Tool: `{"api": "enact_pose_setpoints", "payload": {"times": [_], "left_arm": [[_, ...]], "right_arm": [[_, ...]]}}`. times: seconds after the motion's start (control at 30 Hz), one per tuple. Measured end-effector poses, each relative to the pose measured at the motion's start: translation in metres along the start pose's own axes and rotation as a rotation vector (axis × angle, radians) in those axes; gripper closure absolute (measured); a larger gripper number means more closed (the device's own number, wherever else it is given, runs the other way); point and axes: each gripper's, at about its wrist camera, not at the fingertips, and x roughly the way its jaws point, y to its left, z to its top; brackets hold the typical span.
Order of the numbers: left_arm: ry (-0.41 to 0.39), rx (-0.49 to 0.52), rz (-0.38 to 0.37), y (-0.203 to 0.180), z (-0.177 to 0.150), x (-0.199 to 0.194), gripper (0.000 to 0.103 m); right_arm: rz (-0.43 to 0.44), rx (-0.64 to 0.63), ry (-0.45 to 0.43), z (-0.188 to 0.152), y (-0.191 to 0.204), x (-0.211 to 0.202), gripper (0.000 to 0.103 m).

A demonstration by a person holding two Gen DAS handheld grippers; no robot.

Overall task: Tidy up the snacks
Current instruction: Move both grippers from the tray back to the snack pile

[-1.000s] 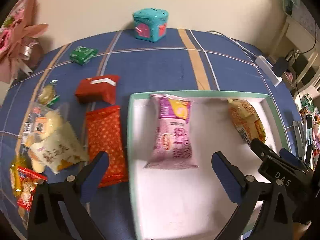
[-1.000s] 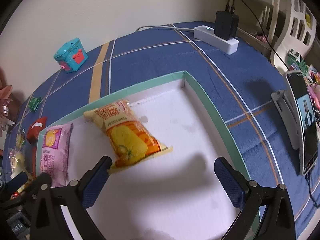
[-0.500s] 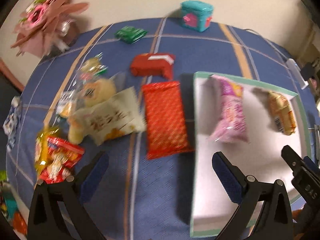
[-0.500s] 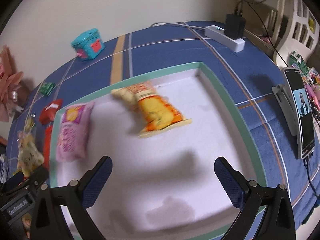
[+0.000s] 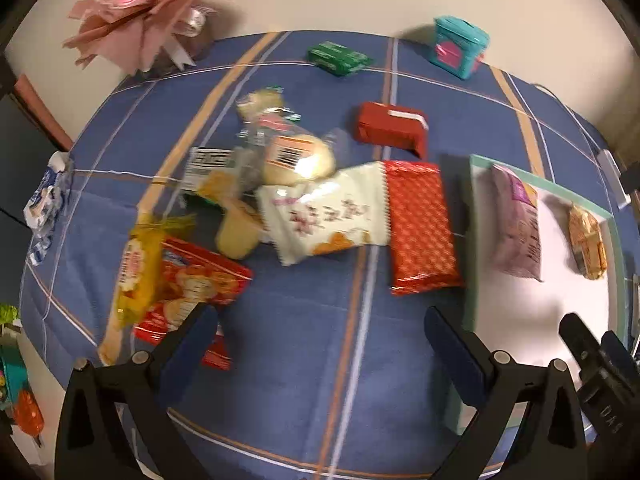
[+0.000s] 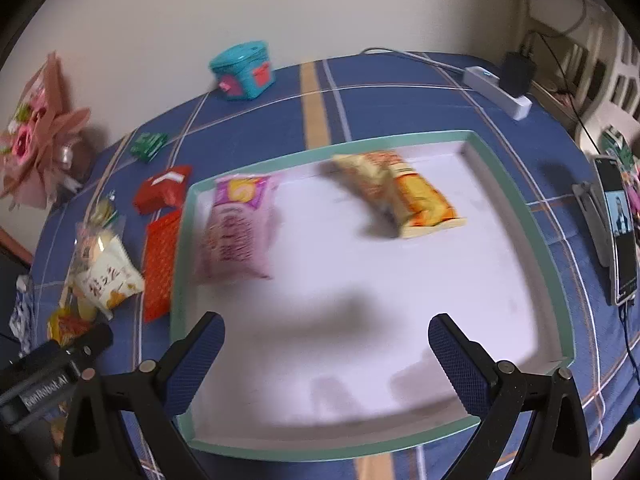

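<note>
Desk (image 5: 304,364): blue cloth with orange and white stripes, soft and a little wrinkled, carrying everything here.
Tray (image 6: 516,216): shallow, rectangular, mint rim and smooth white floor, toward the desk's right edge; mostly bare.
Snacks in tray: puffy purple packet (image 6: 236,232) along the left wall, orange-yellow packet (image 6: 404,196) near the far wall, well apart.
Loose pile (image 5: 224,208): toward the desk's left edge, crinkly overlapping wrappers, some clear film, some glossy foil.
Red dotted packet (image 5: 420,224): flat, rectangular, serrated ends, just beside the tray's left wall; white packet (image 5: 324,216) overlapping its left side.
Red box (image 5: 390,128): small, stiff-edged, beyond the red dotted packet.
Left tongs (image 5: 316,344): spread apart, empty, over bare cloth near the desk's front edge, short of the pile.
Right tongs (image 6: 324,344): spread apart, empty, over the tray's near half.
Step in hand: probably picking the next snack with the left tongs.
Doing it well: go for the red dotted packet first, nearest and uppermost on its free side; pinch across the narrow width, at a sealed end; avoid dragging the white packet along.
</note>
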Motion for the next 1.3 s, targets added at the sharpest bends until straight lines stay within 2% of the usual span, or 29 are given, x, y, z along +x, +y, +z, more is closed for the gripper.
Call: {"api": "enact_pose_setpoints", "payload": {"times": [0.2,0.3,0.57,0.8,1.17,1.3], "left_arm": [[-0.018,-0.03,0.051,0.033,0.007,-0.001,0.0],[-0.02,-0.059,0.039,0.052,0.01,-0.001,0.0],[-0.015,-0.192,0.074,0.117,0.016,0.007,0.0],[0.012,-0.291,0.084,0.164,0.012,0.018,0.0],[0.03,-0.392,0.091,0.21,0.005,0.029,0.0],[0.032,-0.428,0.097,0.22,0.004,0.031,0.0]], "right_arm": [[0.011,-0.05,0.014,-0.005,0.035,0.003,0.0],[0.036,-0.066,0.018,-0.008,0.055,0.005,0.0],[0.1,-0.163,0.031,-0.018,0.118,0.01,0.0],[0.182,-0.195,0.039,-0.028,0.166,0.013,0.0],[0.295,-0.261,0.043,-0.04,0.233,0.023,0.0],[0.308,-0.291,0.058,-0.047,0.251,0.032,0.0]]}}
